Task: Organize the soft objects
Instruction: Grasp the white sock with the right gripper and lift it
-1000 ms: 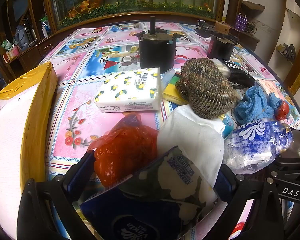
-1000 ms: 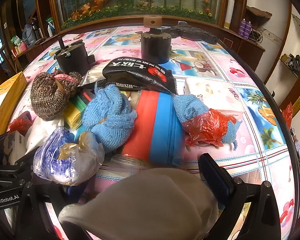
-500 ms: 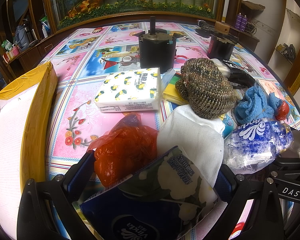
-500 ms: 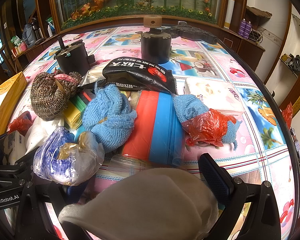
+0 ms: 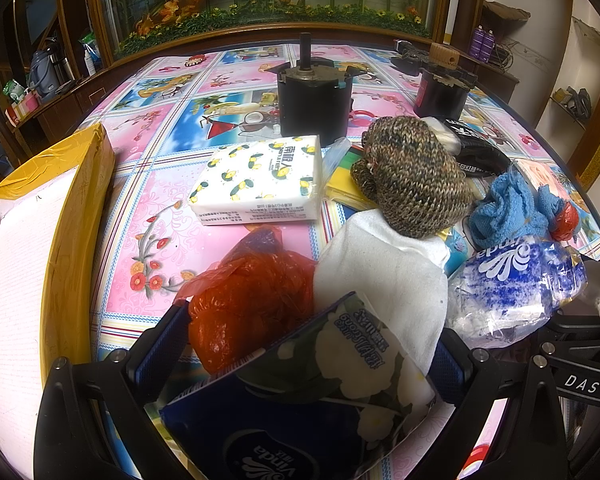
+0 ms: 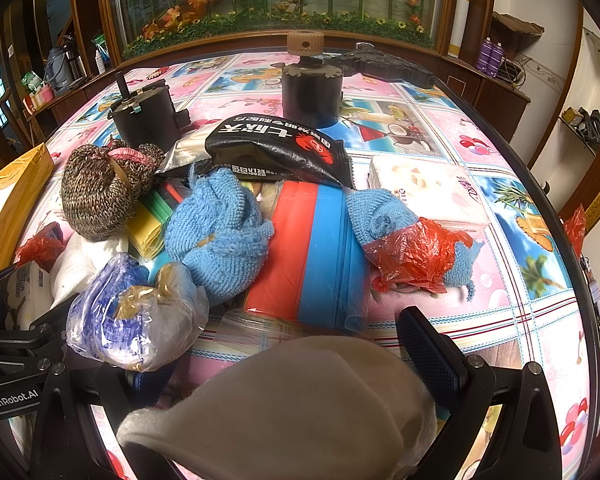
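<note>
Lying flat between left tongs point(image 5: 300, 344), tissue pack point(image 5: 300, 392), long axis forward.

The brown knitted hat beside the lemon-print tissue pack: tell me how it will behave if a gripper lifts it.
The brown knitted hat is loose yarn bunched into a lump, so it will probably sag and unfold rather than keep its shape. It looks light for its bulk. It leans on the white cloth and yellow pack, so lifting it may nudge both.
</note>
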`<state>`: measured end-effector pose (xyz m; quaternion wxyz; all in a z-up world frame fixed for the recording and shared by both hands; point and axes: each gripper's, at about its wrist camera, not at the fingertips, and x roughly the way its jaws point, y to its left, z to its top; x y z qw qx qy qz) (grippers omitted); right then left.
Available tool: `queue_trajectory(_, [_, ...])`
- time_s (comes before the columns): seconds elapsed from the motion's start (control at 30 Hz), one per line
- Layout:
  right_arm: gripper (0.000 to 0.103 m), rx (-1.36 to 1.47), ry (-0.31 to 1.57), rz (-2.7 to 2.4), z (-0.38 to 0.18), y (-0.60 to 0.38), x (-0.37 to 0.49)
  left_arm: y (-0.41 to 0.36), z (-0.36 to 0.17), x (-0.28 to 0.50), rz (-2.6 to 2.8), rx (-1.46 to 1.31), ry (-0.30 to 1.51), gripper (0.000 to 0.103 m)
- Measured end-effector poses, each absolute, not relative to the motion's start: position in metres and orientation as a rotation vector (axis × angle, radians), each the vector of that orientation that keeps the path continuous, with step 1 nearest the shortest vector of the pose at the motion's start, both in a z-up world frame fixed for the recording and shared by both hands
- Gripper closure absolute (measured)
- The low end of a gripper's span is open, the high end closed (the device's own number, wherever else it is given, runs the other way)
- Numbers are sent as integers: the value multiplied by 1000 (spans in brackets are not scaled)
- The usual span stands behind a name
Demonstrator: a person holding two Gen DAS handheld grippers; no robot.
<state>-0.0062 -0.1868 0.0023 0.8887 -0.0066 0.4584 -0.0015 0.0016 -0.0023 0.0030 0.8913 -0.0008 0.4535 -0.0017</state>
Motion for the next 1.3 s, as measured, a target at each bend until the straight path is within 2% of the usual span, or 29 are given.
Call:
queue_trajectory(0.57, [1,-54,1022,176,12,-193,-25,-2,3,2,-4,-2,942,0])
queue_trajectory(0.9, [2,-1,924,251,36,-214,-62,-2,3,2,-4,-2,941,0])
queue_trajectory(1.17, [2,-2,961,275,26,-216,-65,-2,3,2,-4,-2,941,0])
queue_trajectory(1.2, [6,-3,978,280,22,-214,-64,-2,3,2,-4,-2,941,0])
queue_trajectory(1.23, [22,-1,986,287,20,-213,-63,-2,3,2,-4,-2,942,0])
queue_trajectory(1.3, [43,-7,988,279,20,-214,-64,-2,3,2,-4,-2,942,0])
